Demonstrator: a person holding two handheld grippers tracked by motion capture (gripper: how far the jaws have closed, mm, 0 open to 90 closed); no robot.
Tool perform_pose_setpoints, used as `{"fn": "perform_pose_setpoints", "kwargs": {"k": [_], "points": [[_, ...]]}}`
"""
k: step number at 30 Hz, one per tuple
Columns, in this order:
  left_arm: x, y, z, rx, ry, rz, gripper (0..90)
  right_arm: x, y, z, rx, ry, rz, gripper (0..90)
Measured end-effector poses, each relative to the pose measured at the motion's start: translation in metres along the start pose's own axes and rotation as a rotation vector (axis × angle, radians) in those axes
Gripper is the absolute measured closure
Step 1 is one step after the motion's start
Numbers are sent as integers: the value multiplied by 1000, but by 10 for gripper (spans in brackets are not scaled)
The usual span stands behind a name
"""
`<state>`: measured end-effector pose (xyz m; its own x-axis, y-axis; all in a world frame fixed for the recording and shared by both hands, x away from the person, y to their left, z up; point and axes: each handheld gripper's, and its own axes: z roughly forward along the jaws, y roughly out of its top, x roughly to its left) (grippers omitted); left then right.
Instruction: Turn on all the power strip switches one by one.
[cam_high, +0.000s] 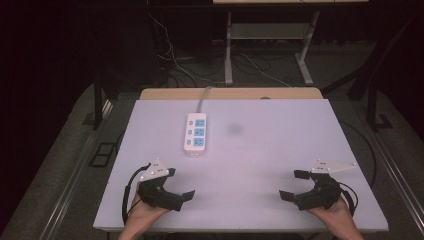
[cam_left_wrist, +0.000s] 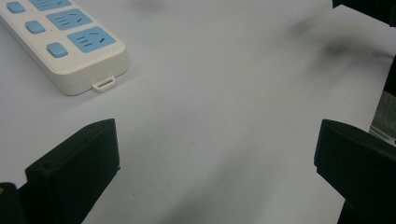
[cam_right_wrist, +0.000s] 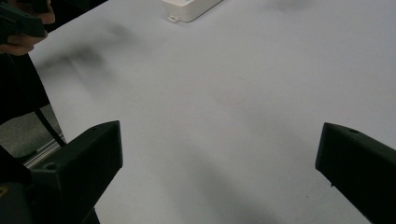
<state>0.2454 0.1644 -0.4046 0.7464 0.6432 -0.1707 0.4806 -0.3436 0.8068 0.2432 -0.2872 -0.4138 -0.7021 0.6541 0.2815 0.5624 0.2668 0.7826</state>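
Both held apart and empty: left gripper, right gripper. Ahead, power strip on table, cropped at the edge in both gripper views.

High view: fixed overhead, person's side, facing forward and down across whole pale lavender rectangular tabletop.
Left gripper view: low, close to surface, near white plastic power strip with blue sockets.
Right gripper view: low, farther off.
Shared: strip, tabletop.
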Motion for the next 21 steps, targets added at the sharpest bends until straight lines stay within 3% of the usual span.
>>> {"fn": "perform_pose_setpoints", "kwargs": {"k": [8,16,21], "points": [[0,10,2,36,-26,8,0,-2,-1,-1,-2,-7,11,6],[4,26,0,65,-23,40,0,-5,0,-1,-4,-12,12,6],[9,36,1,78,-40,33,0,-5,0,2,4,-9,10,6]]}}
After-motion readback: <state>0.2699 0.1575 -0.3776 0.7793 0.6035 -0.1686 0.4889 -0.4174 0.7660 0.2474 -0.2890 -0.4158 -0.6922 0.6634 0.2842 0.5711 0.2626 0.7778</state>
